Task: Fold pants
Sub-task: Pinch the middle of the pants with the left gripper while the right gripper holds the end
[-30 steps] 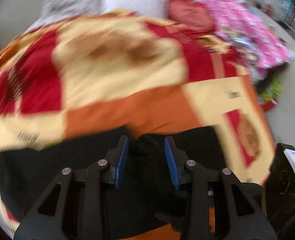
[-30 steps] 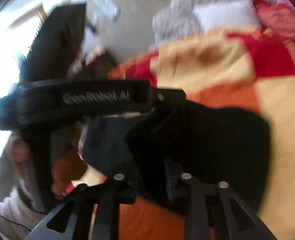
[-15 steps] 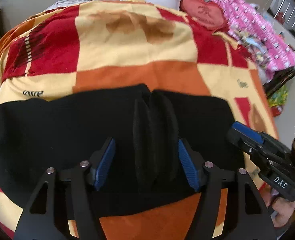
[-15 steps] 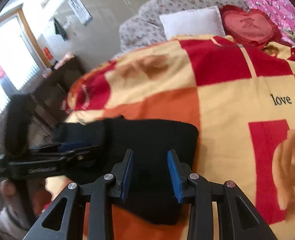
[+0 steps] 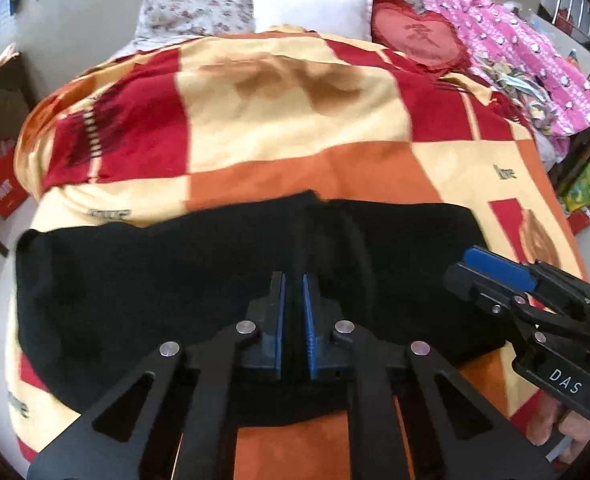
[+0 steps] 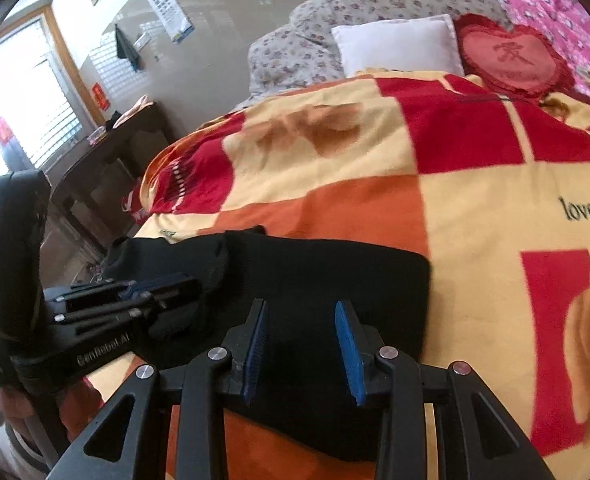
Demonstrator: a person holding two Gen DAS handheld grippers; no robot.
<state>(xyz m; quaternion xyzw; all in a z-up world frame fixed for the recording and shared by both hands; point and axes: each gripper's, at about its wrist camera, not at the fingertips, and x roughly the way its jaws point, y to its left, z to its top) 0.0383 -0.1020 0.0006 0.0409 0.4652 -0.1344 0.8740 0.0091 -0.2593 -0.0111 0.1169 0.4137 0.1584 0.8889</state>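
Observation:
Black pants (image 5: 155, 280) lie folded across the near part of a checked red, orange and cream blanket (image 5: 295, 120). A raised fold ridge (image 5: 335, 232) runs down their middle. My left gripper (image 5: 293, 280) is shut on the near end of that ridge, with black cloth between its blue pads. From the right wrist view the left gripper (image 6: 193, 282) reaches in from the left onto the pants (image 6: 335, 272). My right gripper (image 6: 301, 308) hovers open over the right end of the pants, with nothing pinched. It also shows in the left wrist view (image 5: 461, 270) at the right.
Pillows (image 5: 311, 8), a red heart cushion (image 5: 415, 36) and pink bedding (image 5: 535, 72) lie at the bed's far end. A dark table (image 6: 107, 148) stands left of the bed by a bright window. A hand (image 5: 555, 420) holds the right gripper's handle.
My left jaws stood wide around the ridge and have now closed on it. The right gripper, which had cloth in it a second ago, now stands open above the pants.

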